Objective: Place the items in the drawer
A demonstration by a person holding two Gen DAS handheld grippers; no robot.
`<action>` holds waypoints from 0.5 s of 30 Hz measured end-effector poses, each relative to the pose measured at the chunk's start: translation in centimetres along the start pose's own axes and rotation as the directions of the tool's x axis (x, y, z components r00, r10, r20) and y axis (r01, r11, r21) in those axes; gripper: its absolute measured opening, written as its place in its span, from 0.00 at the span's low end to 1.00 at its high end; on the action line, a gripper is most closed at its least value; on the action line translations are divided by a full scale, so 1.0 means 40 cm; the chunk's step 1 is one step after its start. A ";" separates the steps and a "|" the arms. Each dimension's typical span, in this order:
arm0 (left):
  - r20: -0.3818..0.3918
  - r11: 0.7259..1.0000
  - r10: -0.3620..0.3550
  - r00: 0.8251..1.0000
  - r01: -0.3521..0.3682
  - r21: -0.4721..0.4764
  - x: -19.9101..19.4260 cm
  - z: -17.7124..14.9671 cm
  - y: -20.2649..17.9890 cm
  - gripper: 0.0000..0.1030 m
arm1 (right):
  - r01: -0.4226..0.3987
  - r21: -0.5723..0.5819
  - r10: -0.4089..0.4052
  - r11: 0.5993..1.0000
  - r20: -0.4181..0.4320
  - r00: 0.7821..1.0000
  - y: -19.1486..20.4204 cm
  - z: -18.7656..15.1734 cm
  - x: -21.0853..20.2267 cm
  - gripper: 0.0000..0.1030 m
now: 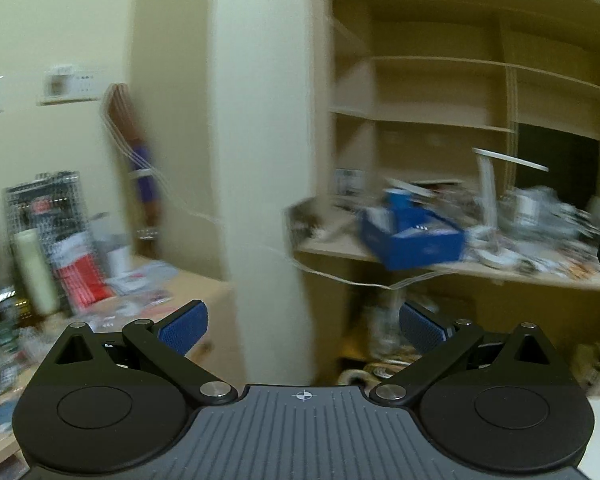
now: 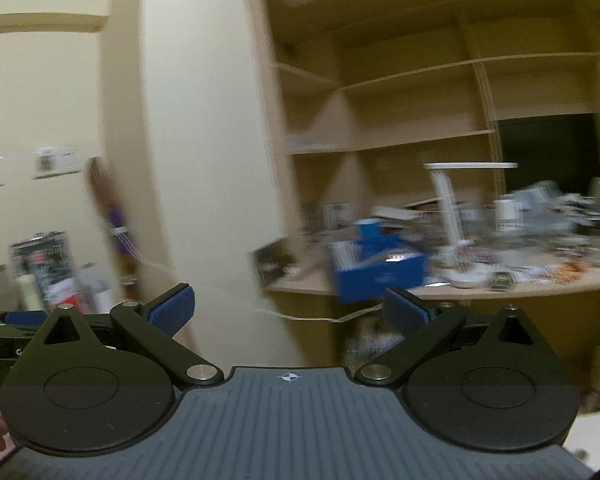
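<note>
We see a cluttered wooden desk: a blue box overhangs its front edge, a white lamp stands behind, blurred papers cover the rest.

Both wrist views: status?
Left claw open, empty. Right claw open, empty. No drawer visible; frames blurred. Cluttered desk with blue box ahead.

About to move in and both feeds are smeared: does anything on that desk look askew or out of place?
Yes. The blue box sits tilted at the front edge of the cluttered desk, one corner seemingly past the lip. A white cable droops off the desk beside the pillar. Blur hides finer detail. Both grippers, left and right, are open and empty.
</note>
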State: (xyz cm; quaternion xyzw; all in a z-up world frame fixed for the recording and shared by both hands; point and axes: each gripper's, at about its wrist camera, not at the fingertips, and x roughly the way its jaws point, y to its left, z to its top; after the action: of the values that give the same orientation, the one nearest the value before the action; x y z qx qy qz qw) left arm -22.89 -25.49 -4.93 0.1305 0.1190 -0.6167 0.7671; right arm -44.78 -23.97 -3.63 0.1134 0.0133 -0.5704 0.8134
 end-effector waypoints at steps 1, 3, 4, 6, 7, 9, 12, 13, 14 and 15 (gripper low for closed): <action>-0.003 0.999 -0.037 0.999 0.037 0.012 0.009 0.001 -0.010 1.00 | 0.044 0.005 -0.044 0.999 0.006 0.999 -0.015 -0.007 -0.026 1.00; -0.010 0.990 -0.134 0.991 0.135 0.038 0.016 0.000 -0.055 1.00 | 0.132 0.017 -0.132 0.991 0.013 0.991 -0.044 -0.019 -0.079 1.00; -0.016 0.982 -0.183 0.983 0.183 0.051 0.019 -0.001 -0.079 1.00 | 0.176 0.025 -0.176 0.984 0.015 0.984 -0.059 -0.024 -0.106 1.00; -0.038 0.957 -0.279 0.959 0.282 0.072 0.013 0.001 -0.139 1.00 | 0.261 0.051 -0.262 0.964 0.021 0.965 -0.095 -0.032 -0.164 1.00; -0.045 0.943 -0.320 0.946 0.323 0.081 0.008 0.001 -0.166 1.00 | 0.302 0.065 -0.304 0.951 0.026 0.952 -0.113 -0.036 -0.194 1.00; -0.060 0.907 -0.404 0.913 0.408 0.102 -0.006 -0.001 -0.227 1.00 | 0.380 0.090 -0.384 0.921 0.038 0.922 -0.152 -0.042 -0.256 1.00; -0.080 0.842 -0.518 0.852 0.524 0.127 -0.029 -0.006 -0.315 1.00 | 0.475 0.127 -0.484 0.871 0.052 0.874 -0.211 -0.055 -0.343 1.00; -0.090 0.818 -0.553 0.829 0.560 0.133 -0.037 -0.008 -0.350 1.00 | 0.502 0.138 -0.513 0.854 0.055 0.857 -0.233 -0.060 -0.374 1.00; -0.098 0.798 -0.579 0.809 0.587 0.136 -0.047 -0.011 -0.382 1.00 | 0.529 0.149 -0.541 0.836 0.054 0.839 -0.256 -0.066 -0.405 1.00; -0.105 0.776 -0.605 0.789 0.614 0.142 -0.059 -0.014 -0.423 1.00 | 0.553 0.161 -0.567 0.818 0.054 0.822 -0.280 -0.072 -0.435 1.00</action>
State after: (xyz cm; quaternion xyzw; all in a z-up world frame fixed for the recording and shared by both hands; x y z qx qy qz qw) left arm -39.92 -26.62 -5.55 0.1658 0.1226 -0.8357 0.5089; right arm -60.98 -10.93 -5.70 0.1317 -0.0340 -0.7887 0.5996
